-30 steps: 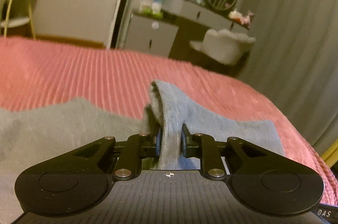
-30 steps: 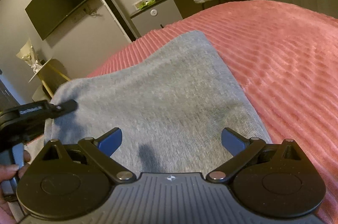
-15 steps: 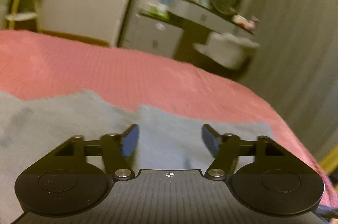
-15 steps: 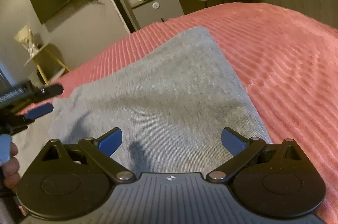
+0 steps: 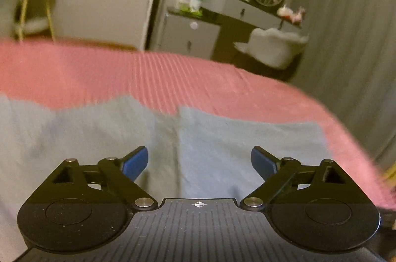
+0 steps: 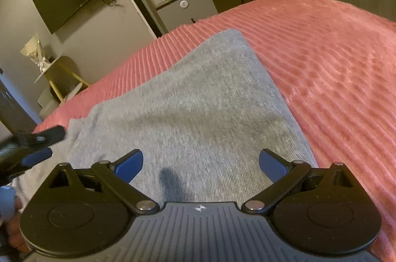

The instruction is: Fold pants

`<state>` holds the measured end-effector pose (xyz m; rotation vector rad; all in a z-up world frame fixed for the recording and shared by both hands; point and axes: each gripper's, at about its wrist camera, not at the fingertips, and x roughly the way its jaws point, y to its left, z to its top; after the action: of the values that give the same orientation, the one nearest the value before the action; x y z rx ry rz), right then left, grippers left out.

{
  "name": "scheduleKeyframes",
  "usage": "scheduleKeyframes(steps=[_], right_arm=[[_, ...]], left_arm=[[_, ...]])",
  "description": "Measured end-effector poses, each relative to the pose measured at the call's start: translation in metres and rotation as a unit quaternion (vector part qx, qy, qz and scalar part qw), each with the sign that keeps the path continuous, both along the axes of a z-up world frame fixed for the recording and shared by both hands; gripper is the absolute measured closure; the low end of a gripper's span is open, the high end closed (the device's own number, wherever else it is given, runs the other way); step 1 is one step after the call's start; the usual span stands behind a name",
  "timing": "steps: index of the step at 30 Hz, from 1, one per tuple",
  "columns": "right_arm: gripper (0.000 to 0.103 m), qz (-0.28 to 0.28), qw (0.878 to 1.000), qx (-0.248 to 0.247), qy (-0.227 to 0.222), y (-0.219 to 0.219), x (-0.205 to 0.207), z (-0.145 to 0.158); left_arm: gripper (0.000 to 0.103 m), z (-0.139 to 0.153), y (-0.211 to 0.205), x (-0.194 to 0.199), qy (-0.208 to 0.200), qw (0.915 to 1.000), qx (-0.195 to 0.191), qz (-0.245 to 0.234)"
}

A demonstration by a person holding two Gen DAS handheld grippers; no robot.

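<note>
Right wrist, grey pants [image 6: 198,98], no legible writing

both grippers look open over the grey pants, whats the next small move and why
Probably bring the left gripper down onto the near edge of the grey pants and pinch it for another fold. Its jaws have just been opening and nothing is between them; the pants lie flat on the pink bedspread, folded over with a seam down the middle. The right gripper hangs open above them too, holding nothing.
</note>
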<state>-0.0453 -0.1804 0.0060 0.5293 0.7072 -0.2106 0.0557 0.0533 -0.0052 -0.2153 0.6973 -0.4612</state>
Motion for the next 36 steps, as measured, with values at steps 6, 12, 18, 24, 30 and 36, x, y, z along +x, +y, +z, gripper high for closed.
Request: scheduleKeyframes(steps=[6,12,18,24,30,36], right_arm=[[0.003,0.009,1.0,-0.013,0.009,0.002,0.003,0.001],[0.003,0.008,1.0,-0.001,0.005,-0.001,0.0,0.001],[0.003,0.011,1.0,-0.006,0.009,0.001,0.0,0.002],[0.003,0.012,1.0,-0.012,0.013,0.003,0.001,0.002],[0.003,0.017,0.999,-0.029,0.023,0.008,0.004,0.002],[0.003,0.022,0.998,-0.046,0.033,0.013,0.007,0.002]], left_arm=[[0.019,-0.032,-0.013,0.009,0.082,0.9941,0.068,-0.018],[0.014,-0.016,0.011,0.009,0.048,0.9916,0.107,0.056],[0.013,-0.007,0.082,0.025,0.111,0.9804,-0.042,0.157],[0.007,0.01,0.186,0.013,0.097,0.9618,-0.164,0.196],[0.004,-0.021,0.287,-0.012,0.108,0.9358,-0.168,0.29],[0.004,-0.064,0.335,-0.004,0.15,0.8886,-0.286,0.326]])
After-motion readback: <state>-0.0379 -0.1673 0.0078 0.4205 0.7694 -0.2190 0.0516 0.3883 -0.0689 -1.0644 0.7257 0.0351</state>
